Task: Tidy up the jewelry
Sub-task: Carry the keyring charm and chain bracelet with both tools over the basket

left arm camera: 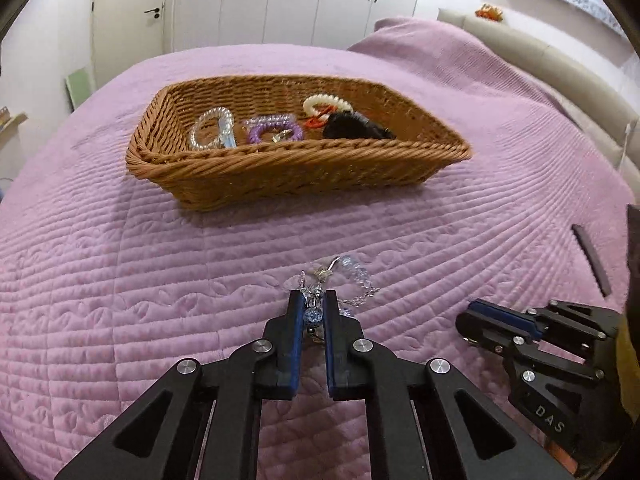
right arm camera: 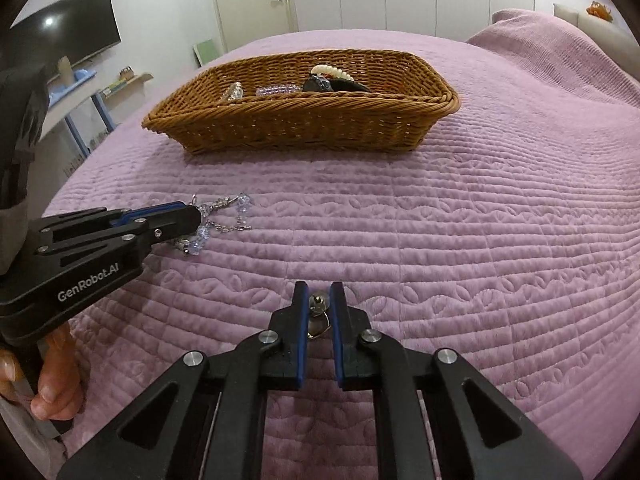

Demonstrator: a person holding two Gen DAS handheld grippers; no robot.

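Left gripper (left arm camera: 313,300) is down on the purple quilt (left arm camera: 120,280), jaws pinched nearly together on a beaded chain bracelet (left arm camera: 352,284) — a clear blue bead sits between the blue pads, with the rest of the chain and beads trailing out past the tips onto the quilt. A person's hand (right arm camera: 48,376) grips its handle at the left edge of the right wrist view.

Right gripper (right arm camera: 320,300) is just beside it on the quilt, jaws also nearly together, clamped on a small silver earring (right arm camera: 318,312) — stud and loop visible between the pads.

Wicker basket (left arm camera: 296,172) sits farther back on the bed, well apart from both grippers. Inside, left to right: clear coil hair tie (left arm camera: 210,128), purple coil hair tie (left arm camera: 272,130), cream hair clip (left arm camera: 326,104), black hair piece (left arm camera: 352,128).
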